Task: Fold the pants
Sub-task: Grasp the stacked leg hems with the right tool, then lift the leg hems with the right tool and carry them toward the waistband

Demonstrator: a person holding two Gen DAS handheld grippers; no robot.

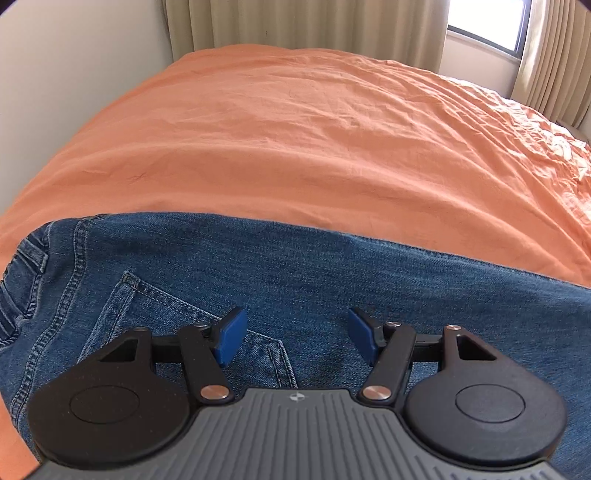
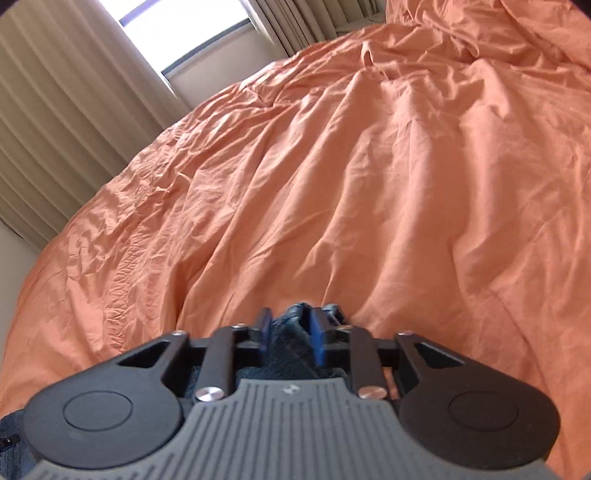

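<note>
Blue denim jeans (image 1: 295, 266) lie flat across the orange bed in the left wrist view, back pocket and waistband at the left. My left gripper (image 1: 293, 334) is open, its blue pads (image 1: 231, 336) spread just above the denim near the pocket, holding nothing. In the right wrist view my right gripper (image 2: 290, 334) is shut on a bunched fold of the jeans (image 2: 291, 343), held over the orange cover. More denim shows at the lower left corner (image 2: 11, 435).
The orange duvet (image 1: 314, 140) covers the whole bed and is wrinkled toward the right (image 2: 332, 184). Beige curtains (image 2: 55, 110) and a bright window (image 1: 487, 22) stand behind the bed. A white wall (image 1: 74, 74) is at the left.
</note>
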